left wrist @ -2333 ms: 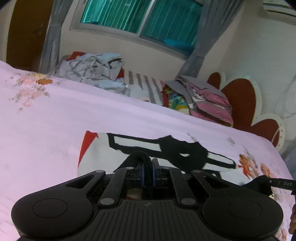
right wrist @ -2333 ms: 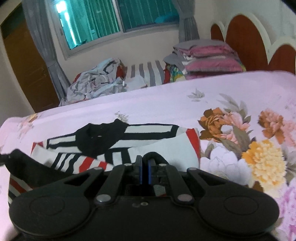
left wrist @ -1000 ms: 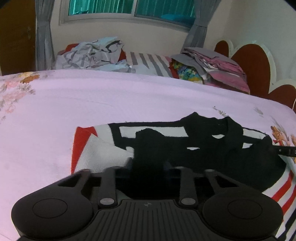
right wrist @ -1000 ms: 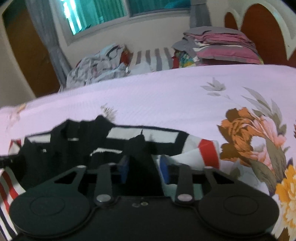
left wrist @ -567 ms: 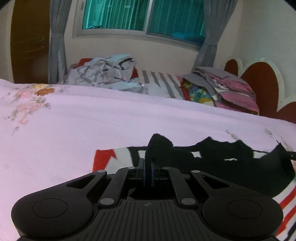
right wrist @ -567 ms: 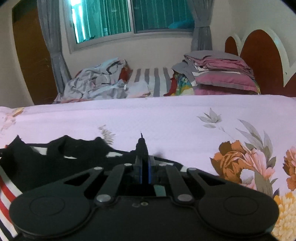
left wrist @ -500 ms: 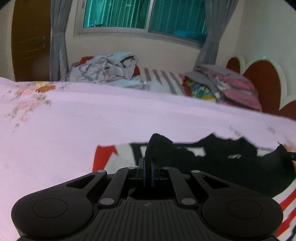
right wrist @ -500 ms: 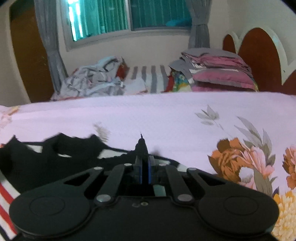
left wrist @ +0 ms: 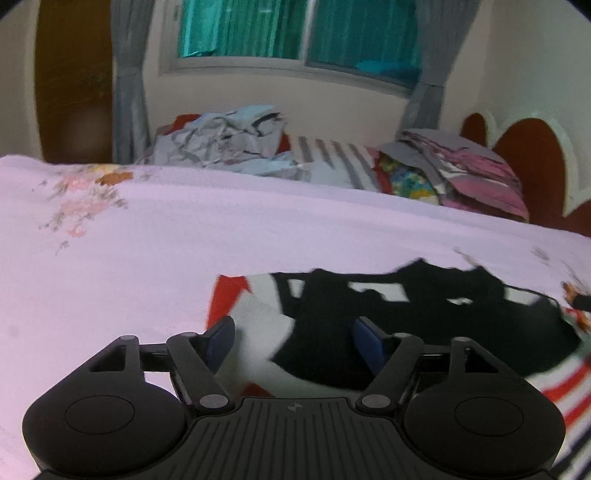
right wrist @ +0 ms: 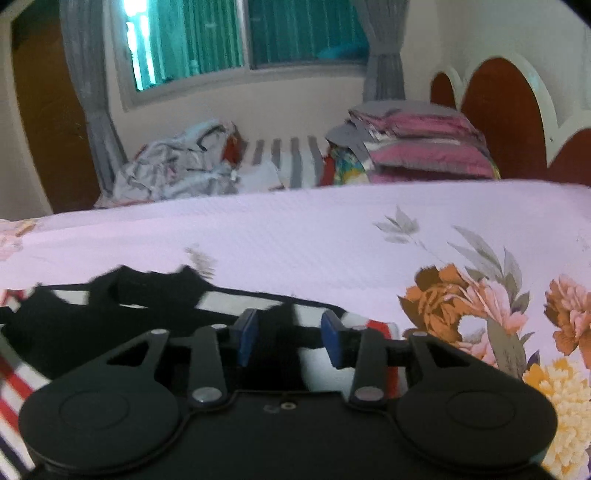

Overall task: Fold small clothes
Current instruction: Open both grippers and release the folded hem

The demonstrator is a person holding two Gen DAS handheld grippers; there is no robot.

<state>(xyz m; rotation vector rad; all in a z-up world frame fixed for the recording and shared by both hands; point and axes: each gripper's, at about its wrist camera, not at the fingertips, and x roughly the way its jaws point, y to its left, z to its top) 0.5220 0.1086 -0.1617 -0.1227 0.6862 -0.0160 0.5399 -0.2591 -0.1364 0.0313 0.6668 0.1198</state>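
Nearest me, my left gripper (left wrist: 293, 341) has its blue pads spread wide with nothing between them, and my right gripper (right wrist: 289, 338) is likewise parted and empty, both low over the striped shirt (left wrist: 424, 325). That shirt lies on the pink floral bedspread (left wrist: 184, 229), its black section on top of the red, white and black stripes. Farther back, a crumpled grey clothes heap (left wrist: 225, 144) and a folded stack (right wrist: 413, 144) sit below the window (left wrist: 295, 33).

A pink floral bedsheet (left wrist: 221, 229) covered the bed, with a crumpled grey heap of clothes (left wrist: 225, 142) and a folded pink stack (right wrist: 417, 147) at its far edge beneath a teal-curtained window (left wrist: 295, 29).
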